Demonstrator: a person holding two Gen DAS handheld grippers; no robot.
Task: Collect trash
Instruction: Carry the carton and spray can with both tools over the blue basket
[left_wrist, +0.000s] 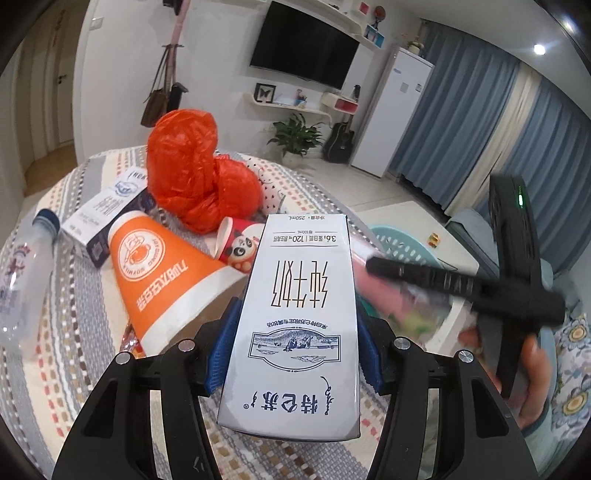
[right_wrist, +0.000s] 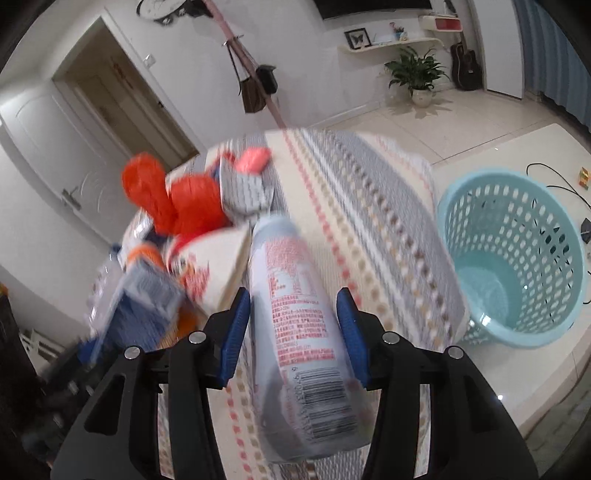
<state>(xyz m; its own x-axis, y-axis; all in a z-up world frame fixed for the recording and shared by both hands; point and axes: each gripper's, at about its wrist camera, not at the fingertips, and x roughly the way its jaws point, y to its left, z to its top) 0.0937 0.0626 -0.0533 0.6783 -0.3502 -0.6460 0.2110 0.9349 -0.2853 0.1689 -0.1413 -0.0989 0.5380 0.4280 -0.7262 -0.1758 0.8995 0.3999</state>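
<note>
My left gripper (left_wrist: 299, 321) is shut on a white milk carton (left_wrist: 299, 295) with blue print, its blue pads pressing both sides above the table. My right gripper (right_wrist: 293, 306) is shut on a clear plastic bottle (right_wrist: 295, 314) with red label text, held over the striped tablecloth (right_wrist: 369, 206). In the left wrist view a black finger (left_wrist: 424, 275) of the right gripper shows blurred at the right, with a hand below it. A light blue basket (right_wrist: 480, 206) stands low to the right of the table and peeks out behind the carton as the basket (left_wrist: 399, 243).
On the table lie an orange paper cup (left_wrist: 155, 273), a red panda cup (left_wrist: 240, 243), a crumpled red plastic bag (left_wrist: 195, 173), a white-and-blue box (left_wrist: 107, 214) and a clear bottle (left_wrist: 26, 269). The basket looks empty.
</note>
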